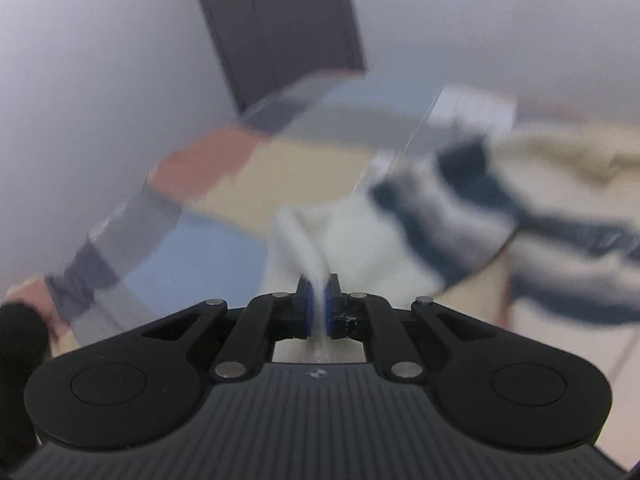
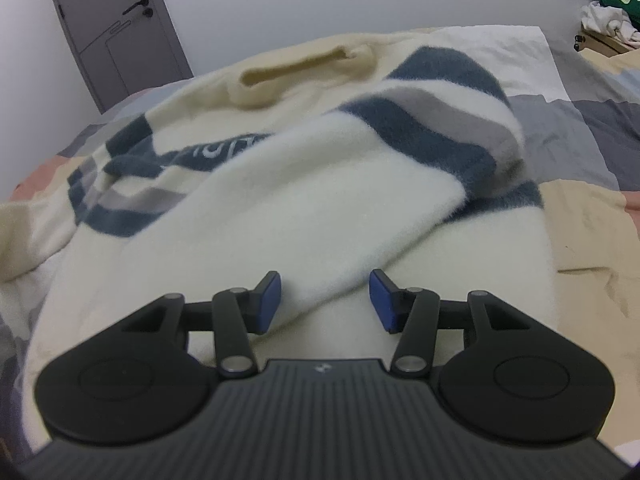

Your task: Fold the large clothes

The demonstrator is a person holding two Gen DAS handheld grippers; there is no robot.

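Your left gripper (image 1: 318,300) has its blue pads (image 1: 306,304) pressed together on a thin fold of the cream sweater (image 1: 360,248); white fabric runs up from between them. The left wrist view is heavily motion-blurred, so detail is limited: patchwork bedcover (image 1: 224,184) to the left in grey, salmon, tan and blue, and a grey door (image 1: 280,28) at far centre, tilted in frame. The sweater's navy and grey stripes (image 1: 500,224) trail off to the right of the pinch. Can't tell from this view how much of the garment is lifted off the bed. Your right gripper (image 2: 325,300) has its fingers spread wide, blue pads (image 2: 269,296) well apart, nothing between them in contact. A cream sleeve (image 2: 320,216) lies folded across the sweater body, its near end sitting just beyond the gap between the pads; whether it touches either pad, can't tell. In the right wrist view the sweater (image 2: 168,128) lies spread on the bedcover (image 2: 580,208), collar (image 2: 304,68) on the far side and a striped band with lettering on the left. The sleeve's striped upper part (image 2: 448,108) bunches at far right. Grey door (image 2: 112,28) at far left, white pillow (image 2: 500,52) behind the collar, and a pile of clothes (image 2: 608,8) at far right, including something green.
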